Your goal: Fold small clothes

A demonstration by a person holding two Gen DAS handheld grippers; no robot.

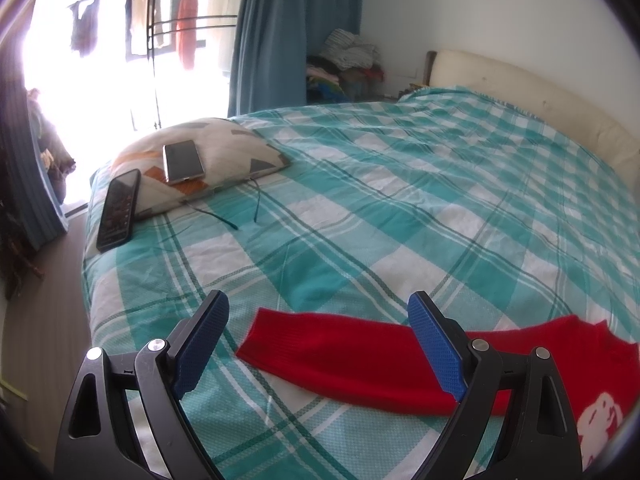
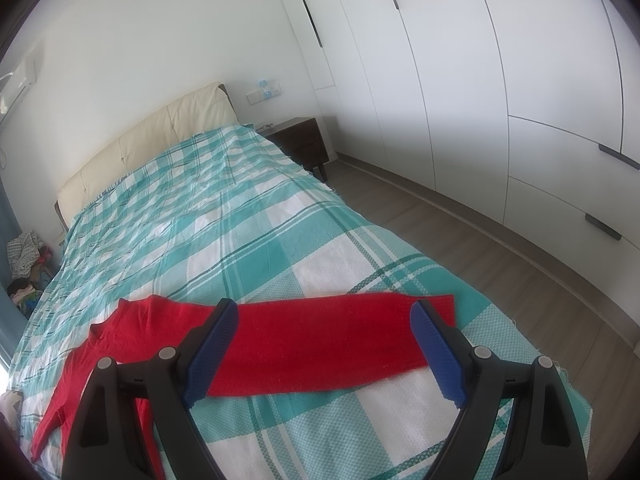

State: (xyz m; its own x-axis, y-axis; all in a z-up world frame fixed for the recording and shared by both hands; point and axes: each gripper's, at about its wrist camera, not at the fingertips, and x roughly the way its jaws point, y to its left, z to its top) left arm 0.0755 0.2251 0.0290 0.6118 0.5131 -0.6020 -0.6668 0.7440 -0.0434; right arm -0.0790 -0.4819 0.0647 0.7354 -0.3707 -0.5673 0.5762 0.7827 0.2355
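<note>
A small red sweater [image 1: 352, 356] lies flat on the teal-and-white checked bedspread [image 1: 400, 200], its sleeves spread out to both sides. In the left wrist view one sleeve runs leftward between the blue pads of my left gripper [image 1: 320, 344], which hangs open above it. A white print shows on the sweater's chest at the lower right. In the right wrist view the other sleeve of the red sweater [image 2: 320, 344] stretches rightward under my right gripper [image 2: 324, 344], whose jaws stand wide apart and hold nothing. The collar lies to the left there.
A patterned pillow [image 1: 224, 148] at the bed's left side carries a phone [image 1: 183, 161]; a dark phone [image 1: 119, 210] leans beside it. The bed's right edge [image 2: 520, 332] drops to a wood floor by white wardrobes [image 2: 500, 80]. A nightstand [image 2: 300, 140] stands by the cream headboard [image 2: 160, 136].
</note>
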